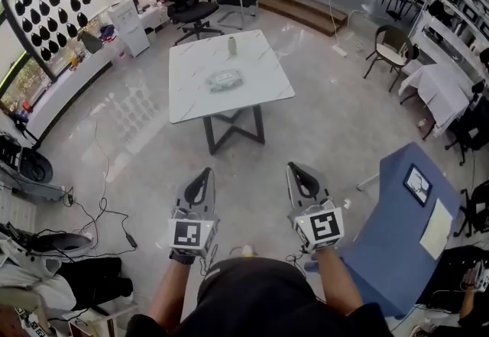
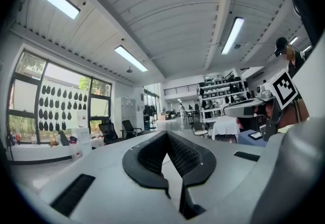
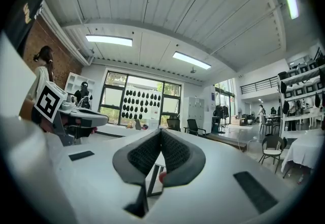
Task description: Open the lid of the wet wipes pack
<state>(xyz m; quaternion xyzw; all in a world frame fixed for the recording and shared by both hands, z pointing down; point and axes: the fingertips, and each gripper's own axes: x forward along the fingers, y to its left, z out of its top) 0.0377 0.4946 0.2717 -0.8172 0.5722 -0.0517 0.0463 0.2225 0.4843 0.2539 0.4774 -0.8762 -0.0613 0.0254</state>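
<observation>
Wet wipes pack (image 1: 225, 81) is recorded lying flat near the middle of the white table (image 1: 260, 98), in the upper centre of the head view, well apart from both grippers. It is small and distant in that view. Its lid cannot be made out, so it cannot be told whether the lid is shut or raised. In the two gripper views the pack cannot be made out, and the jaws fill the lower middle of each frame. The long axis of the pack is seen running roughly left to right across the frame, with the right end tilted slightly upward. Which end carries the lid cannot be told. A small upright bottle (image 1: 232, 45) is noted above the pack in the frame, near the table's far edge. Left gripper (image 1: 205, 175) and right gripper (image 1: 294, 169) are held level at the lower centre, side by side and apart from each other. Both pairs of jaws are closed tip to tip, with nothing held between them.
</observation>
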